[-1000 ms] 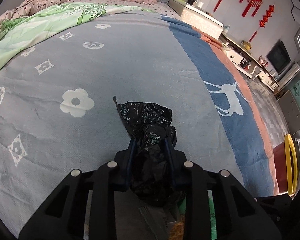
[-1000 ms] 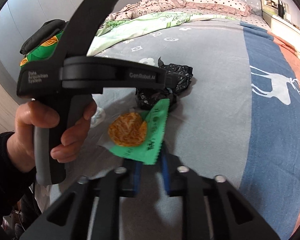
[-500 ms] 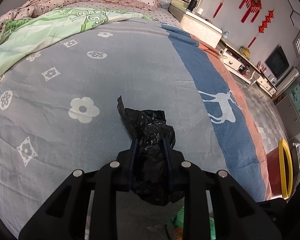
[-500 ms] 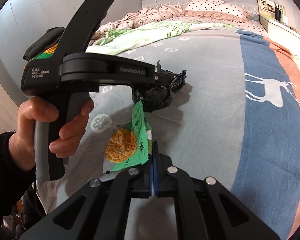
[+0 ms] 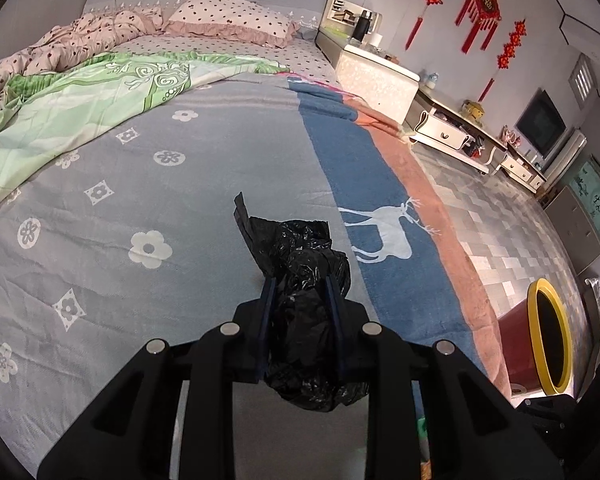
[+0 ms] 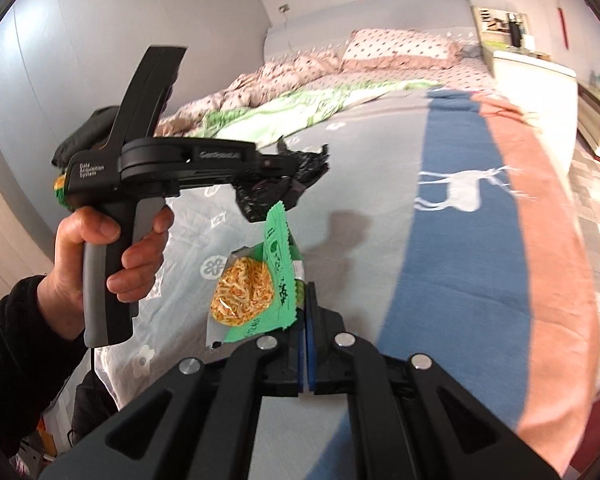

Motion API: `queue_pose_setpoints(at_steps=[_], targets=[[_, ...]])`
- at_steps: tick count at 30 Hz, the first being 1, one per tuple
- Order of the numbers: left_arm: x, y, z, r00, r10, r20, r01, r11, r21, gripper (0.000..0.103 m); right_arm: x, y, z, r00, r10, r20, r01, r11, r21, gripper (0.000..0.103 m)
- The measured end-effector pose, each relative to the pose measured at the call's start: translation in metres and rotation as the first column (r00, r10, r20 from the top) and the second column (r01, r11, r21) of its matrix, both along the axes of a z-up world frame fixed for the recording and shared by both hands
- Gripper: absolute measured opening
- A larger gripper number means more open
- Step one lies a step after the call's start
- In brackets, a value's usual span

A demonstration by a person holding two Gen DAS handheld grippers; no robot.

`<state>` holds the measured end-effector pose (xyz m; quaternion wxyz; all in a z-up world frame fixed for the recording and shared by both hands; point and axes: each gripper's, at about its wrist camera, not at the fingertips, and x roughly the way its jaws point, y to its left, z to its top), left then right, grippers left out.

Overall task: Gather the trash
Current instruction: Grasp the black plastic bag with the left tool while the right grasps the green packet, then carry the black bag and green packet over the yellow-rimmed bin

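Note:
My left gripper (image 5: 302,280) is shut on a crumpled black plastic bag (image 5: 300,252) and holds it above the grey bedspread (image 5: 140,184). In the right wrist view the left gripper (image 6: 288,168) shows from the side with the black bag (image 6: 276,192) hanging from its fingers. My right gripper (image 6: 305,292) is shut on a green snack wrapper (image 6: 278,264) printed with an orange noodle picture, held off the bed just below the bag.
A red bin with a yellow rim (image 5: 548,336) stands on the tiled floor to the right of the bed. A green quilt (image 5: 80,96) and pillows (image 5: 228,20) lie at the far end. White cabinets (image 5: 452,128) line the right wall.
My right gripper has closed on the green wrapper and lifted it off the bed. Both grippers have risen, the left still holding the black bag.

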<state>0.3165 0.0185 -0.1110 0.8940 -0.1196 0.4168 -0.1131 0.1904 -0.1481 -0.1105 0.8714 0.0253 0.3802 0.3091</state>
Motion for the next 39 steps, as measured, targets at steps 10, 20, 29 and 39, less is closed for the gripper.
queue_pose_setpoints(at_steps=[10, 20, 29, 39], targets=[[-0.025, -0.07, 0.062, 0.991, -0.099, 0.095, 0.101, 0.995, -0.017, 0.023, -0.023, -0.101, 0.057, 0.972, -0.207, 0.11, 0.2, 0.977, 0.072, 0.001], [-0.044, -0.162, 0.109, 0.96, -0.232, 0.16, 0.24, 0.97, -0.038, 0.023, -0.054, -0.201, 0.12, 0.888, -0.397, 0.233, 0.377, 0.918, 0.127, 0.001], [-0.053, -0.256, 0.132, 0.917, -0.351, 0.188, 0.367, 0.928, -0.058, 0.023, -0.084, -0.293, 0.146, 0.781, -0.57, 0.258, 0.551, 0.821, 0.148, 0.001], [-0.065, -0.358, 0.123, 0.867, -0.465, 0.178, 0.477, 0.878, -0.034, 0.023, -0.095, -0.365, 0.127, 0.686, -0.697, 0.21, 0.694, 0.713, 0.101, 0.001]])
